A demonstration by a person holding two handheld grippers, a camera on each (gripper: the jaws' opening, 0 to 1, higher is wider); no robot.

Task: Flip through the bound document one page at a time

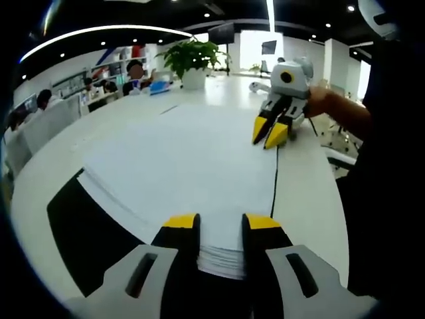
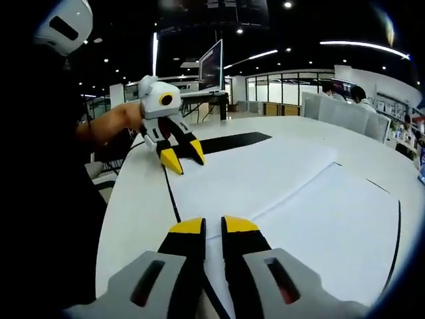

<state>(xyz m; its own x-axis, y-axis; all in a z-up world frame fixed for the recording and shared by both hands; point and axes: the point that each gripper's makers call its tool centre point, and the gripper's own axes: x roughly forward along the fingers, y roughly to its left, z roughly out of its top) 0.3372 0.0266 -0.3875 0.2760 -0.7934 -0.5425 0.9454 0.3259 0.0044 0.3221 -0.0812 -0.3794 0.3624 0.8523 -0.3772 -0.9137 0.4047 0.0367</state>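
Note:
The bound document (image 1: 179, 159) lies open on a white table, showing blank white pages over a black cover (image 1: 86, 232). My left gripper (image 1: 221, 222) reaches over its near edge, jaws apart, and the stacked page edges (image 1: 219, 260) show between them. In the right gripper view, the left gripper (image 2: 184, 157) stands tips-down on the document's far corner. My right gripper (image 2: 214, 226) hovers over the page edge (image 2: 279, 186) with its jaws almost together and nothing visibly held. From the left gripper view, the right gripper (image 1: 268, 134) sits at the document's far right edge.
A potted plant (image 1: 192, 60) stands at the table's far end, with seated people (image 1: 136, 73) beyond it. A monitor (image 2: 211, 63) sits on a desk behind. The person's forearm (image 2: 109, 126) and dark torso (image 1: 385, 199) border the table edge.

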